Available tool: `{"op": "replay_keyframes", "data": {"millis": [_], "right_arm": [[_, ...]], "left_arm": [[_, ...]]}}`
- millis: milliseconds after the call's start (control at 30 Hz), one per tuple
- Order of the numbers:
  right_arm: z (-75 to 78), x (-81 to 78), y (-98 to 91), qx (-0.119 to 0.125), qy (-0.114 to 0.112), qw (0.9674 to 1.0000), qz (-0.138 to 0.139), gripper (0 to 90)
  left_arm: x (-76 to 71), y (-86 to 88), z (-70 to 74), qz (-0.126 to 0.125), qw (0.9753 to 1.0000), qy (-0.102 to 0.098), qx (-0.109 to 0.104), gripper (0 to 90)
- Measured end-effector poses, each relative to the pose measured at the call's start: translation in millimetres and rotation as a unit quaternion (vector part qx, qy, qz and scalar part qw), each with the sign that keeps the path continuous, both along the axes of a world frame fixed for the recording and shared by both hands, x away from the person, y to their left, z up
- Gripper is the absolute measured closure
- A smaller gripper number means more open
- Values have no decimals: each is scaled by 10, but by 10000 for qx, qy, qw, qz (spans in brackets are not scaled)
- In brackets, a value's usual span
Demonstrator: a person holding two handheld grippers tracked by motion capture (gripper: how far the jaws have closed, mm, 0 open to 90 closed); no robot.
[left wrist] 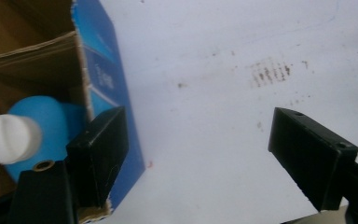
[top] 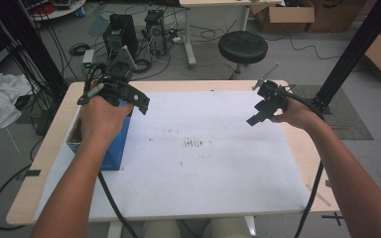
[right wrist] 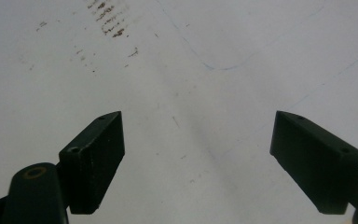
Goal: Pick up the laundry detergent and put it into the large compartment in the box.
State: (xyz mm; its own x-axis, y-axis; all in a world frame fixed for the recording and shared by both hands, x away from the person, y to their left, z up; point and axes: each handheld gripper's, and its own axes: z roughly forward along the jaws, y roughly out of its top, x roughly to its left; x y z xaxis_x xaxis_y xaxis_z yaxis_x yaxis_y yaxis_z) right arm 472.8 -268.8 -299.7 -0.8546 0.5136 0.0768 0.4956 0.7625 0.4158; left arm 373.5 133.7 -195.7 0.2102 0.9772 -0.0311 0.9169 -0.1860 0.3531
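My left tongs (left wrist: 198, 154) hang spread over the blue carton's (left wrist: 107, 79) edge; inside it lies a blue bottle (left wrist: 51, 121). My right tongs (right wrist: 196, 158) gape above the white table (top: 203, 163).

This looks like a lab or a workshop. Black computer towers (top: 156, 30) stand on the grey floor (top: 297, 59), with lots of black cables (top: 206, 33) lying around them. A round black stool (top: 242, 46) sits behind the wooden table with a white sheet on top (top: 218, 168). Brown cardboard boxes (top: 284, 16) are piled in the far corner. A black metal frame post (top: 353, 52) leans up beside the table.
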Motion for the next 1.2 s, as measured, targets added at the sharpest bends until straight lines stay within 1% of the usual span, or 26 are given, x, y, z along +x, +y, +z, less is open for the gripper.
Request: {"op": "replay_keyframes", "data": {"millis": [33,100,200,300,333,400,500,733,800,833,967,1100,1167,1200], "right_arm": [[-2,3,2,-2,-15,10000,26,174],[-5,2,11,-5,-3,10000,9,174],[-10,4,28,-21,-4,10000,25,174],[-11,4,41,-31,-5,10000,44,174],[-10,2,45,-19,5,10000,30,174],[-10,6,49,-15,-18,10000,63,175],[-2,3,58,-13,-1,10000,50,175],[-14,-4,72,-32,3,10000,49,173],[-14,-13,81,-44,3,10000,77,173],[-12,-15,82,-46,7,10000,77,174],[-13,-13,80,-34,20,10000,56,174],[-11,-14,79,-37,-5,10000,59,173],[-6,-23,82,-27,-15,10000,79,173],[-4,-25,80,-19,-20,10000,79,173]], "left_arm": [[5,-39,-17,-13,10000,-3,-32,211],[13,-98,-39,-27,10000,-11,8,211],[19,-184,-55,-49,10000,-32,-36,211],[18,-253,-66,-96,10000,-26,-2,211],[14,-304,-78,-100,9999,-53,-34,211],[14,-341,-97,-69,9999,-53,-72,211],[22,-408,-156,-81,9999,-3,-102,211],[50,-518,-249,-147,9998,99,-60,211],[53,-532,-253,-154,9998,98,-75,211],[56,-552,-259,-159,9998,76,-125,211],[62,-585,-279,-167,9998,60,-89,211],[59,-599,-302,-132,9998,28,-168,213],[58,-602,-310,-149,9998,23,-132,212],[56,-599,-313,-141,9998,18,-151,212]]}}
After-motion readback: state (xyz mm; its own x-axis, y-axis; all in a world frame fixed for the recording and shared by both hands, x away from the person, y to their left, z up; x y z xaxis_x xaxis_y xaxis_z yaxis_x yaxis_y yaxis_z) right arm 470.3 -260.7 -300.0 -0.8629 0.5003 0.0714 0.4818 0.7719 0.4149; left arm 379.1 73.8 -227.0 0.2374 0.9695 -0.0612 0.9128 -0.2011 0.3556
